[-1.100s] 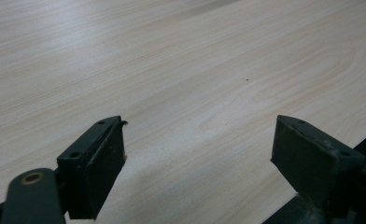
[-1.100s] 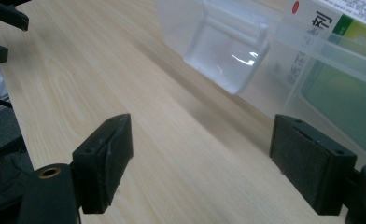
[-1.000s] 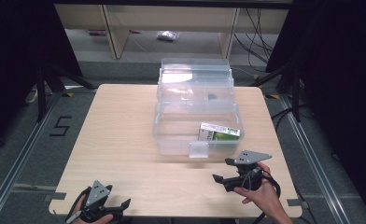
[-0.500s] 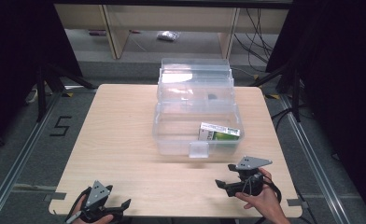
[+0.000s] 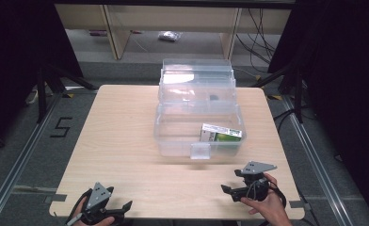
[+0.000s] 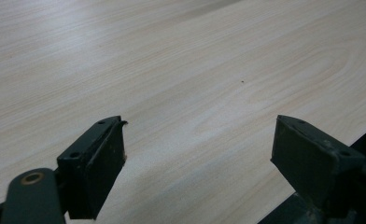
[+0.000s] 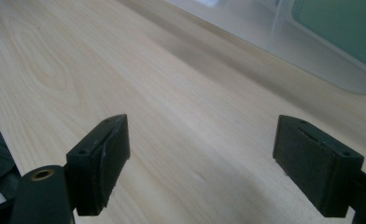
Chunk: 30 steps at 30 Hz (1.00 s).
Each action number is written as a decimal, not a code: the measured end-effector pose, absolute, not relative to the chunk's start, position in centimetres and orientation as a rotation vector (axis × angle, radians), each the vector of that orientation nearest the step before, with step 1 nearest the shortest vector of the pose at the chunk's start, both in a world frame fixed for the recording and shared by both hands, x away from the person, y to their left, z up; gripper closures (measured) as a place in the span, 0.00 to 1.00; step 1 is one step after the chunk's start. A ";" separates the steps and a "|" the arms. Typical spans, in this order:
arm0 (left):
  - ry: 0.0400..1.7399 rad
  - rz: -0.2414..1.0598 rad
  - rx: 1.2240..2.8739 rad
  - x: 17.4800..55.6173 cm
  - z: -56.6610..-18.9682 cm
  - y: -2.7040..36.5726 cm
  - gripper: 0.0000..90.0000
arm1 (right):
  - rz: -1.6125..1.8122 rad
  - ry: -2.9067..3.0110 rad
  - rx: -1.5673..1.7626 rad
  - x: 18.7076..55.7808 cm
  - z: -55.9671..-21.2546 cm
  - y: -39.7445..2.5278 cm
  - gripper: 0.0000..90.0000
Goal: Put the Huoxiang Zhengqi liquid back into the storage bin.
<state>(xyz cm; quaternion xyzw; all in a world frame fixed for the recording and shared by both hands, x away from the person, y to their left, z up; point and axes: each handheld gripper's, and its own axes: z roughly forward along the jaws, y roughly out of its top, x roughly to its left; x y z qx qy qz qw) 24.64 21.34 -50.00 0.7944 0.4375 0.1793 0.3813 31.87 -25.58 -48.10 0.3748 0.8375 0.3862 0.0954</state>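
1. Clear plastic box (image 5: pixel 199 123): this is the work item. It stands at the middle of the worktop (image 5: pixel 116 136), lid tipped back and open. A green-and-white carton (image 5: pixel 221 133) lies inside, against the right end of the tub. I judge the open lid is there to allow access from above.
2. Left hand-held gripper (image 5: pixel 119 210): I hold it at the near left corner of the worktop, well apart from the box. Its jaws stand wide and released, with bare wood between them in the left gripper view (image 6: pixel 197 158). I judge this to be a parked position that leaves the middle free.
3. Right hand-held gripper (image 5: pixel 228 190): I hold it near the front right edge, jaws pointing left across the worktop. It is nearer the box than the left one, but not touching it. The jaws are spread and grip nothing (image 7: pixel 200 163). In the right gripper view the box wall and the green carton behind it show at the upper right.
4. Judgement: neither unit is engaged. The right one is better placed to reach the carton or the lid.
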 end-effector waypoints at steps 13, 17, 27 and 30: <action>1.118 0.474 2.024 24.7 -50.0 21.3 0.18 | 1.104 2.485 1.144 30.7 -48.7 -26.1 0.21; 1.107 0.475 2.022 24.6 -50.1 21.3 0.18 | 1.102 2.479 1.184 30.2 -48.9 -26.1 0.21; 1.110 0.475 2.022 24.6 -50.1 21.2 0.18 | 1.117 2.523 1.130 30.2 -49.1 -26.6 0.19; 1.112 0.474 2.016 24.6 -50.1 21.2 0.18 | 1.111 2.521 1.145 30.1 -49.1 -26.5 0.19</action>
